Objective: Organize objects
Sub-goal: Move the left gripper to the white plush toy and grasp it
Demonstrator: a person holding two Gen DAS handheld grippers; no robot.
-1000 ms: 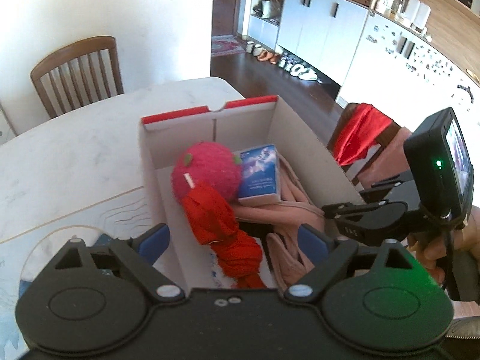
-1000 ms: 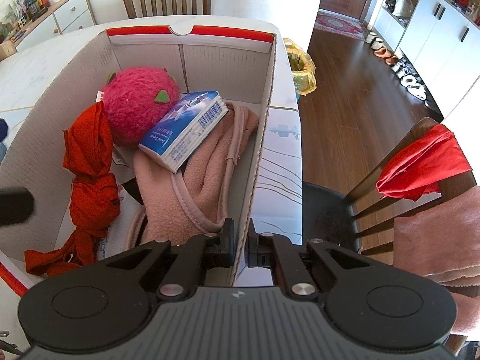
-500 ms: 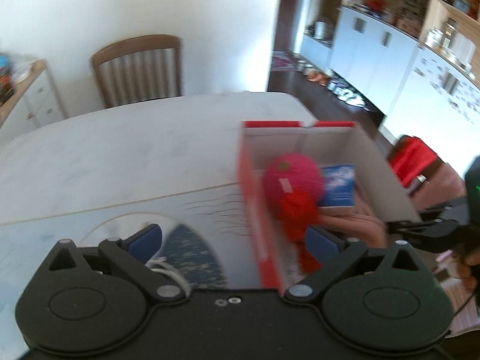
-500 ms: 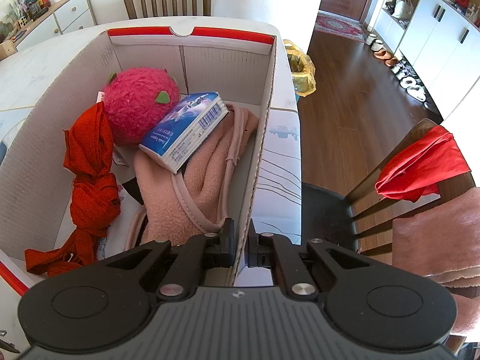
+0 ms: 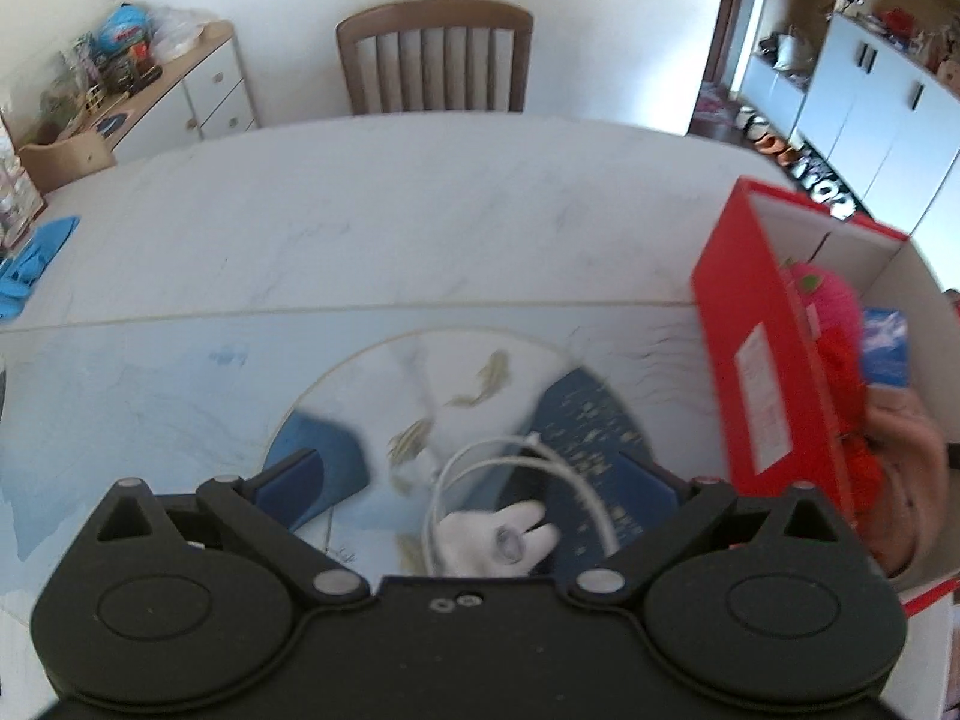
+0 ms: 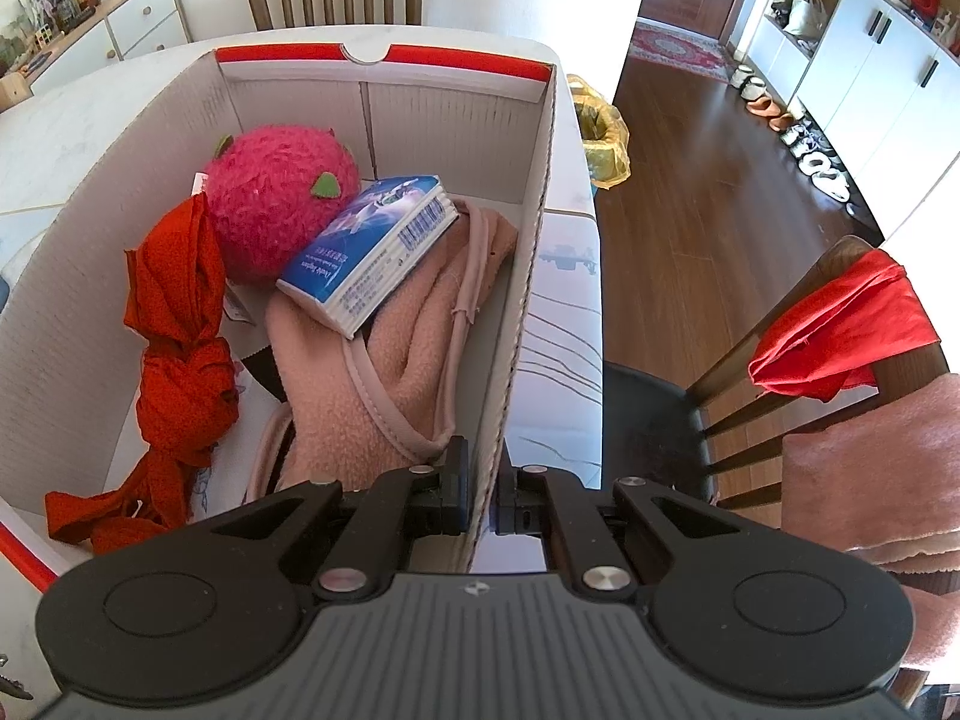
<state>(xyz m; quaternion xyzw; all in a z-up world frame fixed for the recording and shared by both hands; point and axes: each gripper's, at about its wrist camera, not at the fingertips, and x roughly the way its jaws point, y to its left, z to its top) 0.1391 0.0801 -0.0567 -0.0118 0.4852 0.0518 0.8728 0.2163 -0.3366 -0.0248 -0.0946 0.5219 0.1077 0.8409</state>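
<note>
Change: your left gripper [image 5: 468, 480] has swung off the box [image 5: 762, 372] and out over the bench [image 5: 420, 204]; its jaws have just been opening, nothing clamped between them. Your right gripper has not shifted.
Left view, gripper: released, spread wide, blue pads on either side of a white charger with coiled cable [image 5: 510, 516] lying on the printed mat [image 5: 150, 378]; not touching it.
Left view, box: red cardboard, at the right edge, beside the mat.
Right view, gripper: your right gripper [image 6: 480, 492] is clenched on the box's right wall [image 6: 522, 300], one pad inside, one outside.
Right view, contents: pink plush ball [image 6: 276, 198] at the far end; blue tissue pack [image 6: 372, 252] leaning on it, atop a pink fleece garment [image 6: 384, 372]; knotted red cloth [image 6: 180, 348] along the left wall.
</note>
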